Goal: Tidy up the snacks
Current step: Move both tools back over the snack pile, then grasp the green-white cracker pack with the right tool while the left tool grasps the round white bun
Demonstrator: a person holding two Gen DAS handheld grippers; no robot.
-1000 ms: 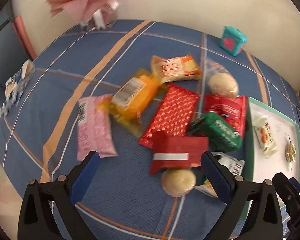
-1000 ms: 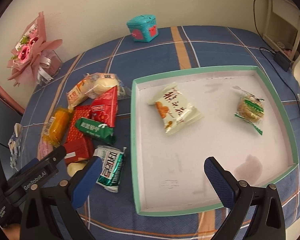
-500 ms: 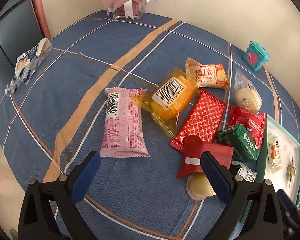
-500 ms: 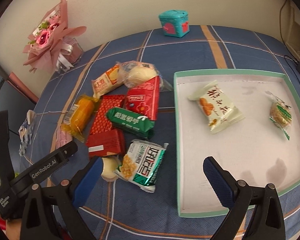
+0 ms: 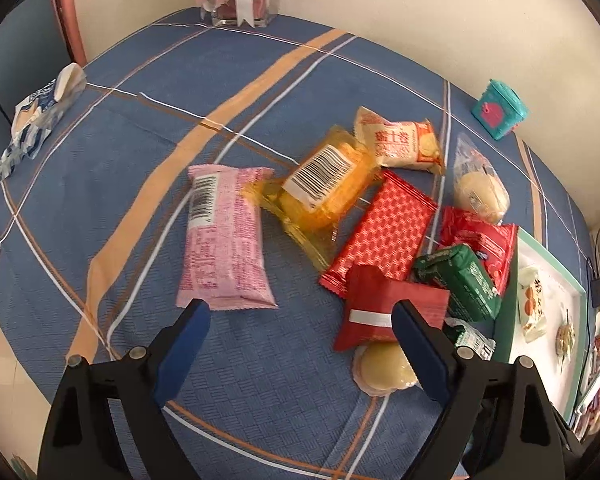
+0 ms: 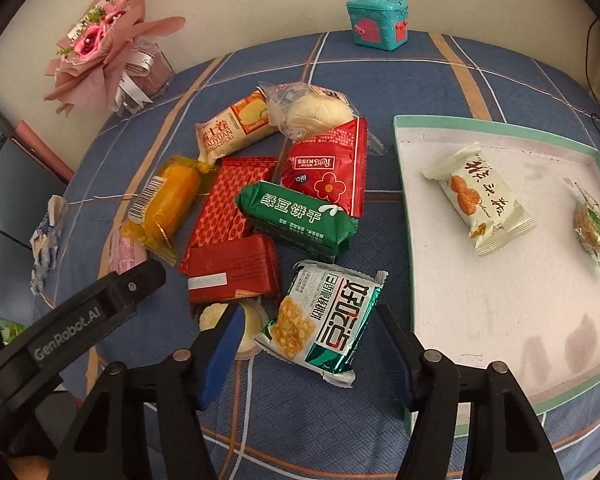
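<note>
Right now the right tool (image 6: 308, 344) hangs spread wide over the green-and-white packet (image 6: 326, 320), one finger on each side of it, gripping nothing; the left tool (image 5: 300, 338) is likewise spread, empty, above the blue checked counter (image 5: 100, 152), near the pink packet (image 5: 222, 236) and the dark red packet (image 5: 384, 306); other snacks lie heaped beside the tray (image 6: 500, 128), which holds a cream packet (image 6: 480, 204) and a small wrapped biscuit (image 6: 590, 226).
</note>
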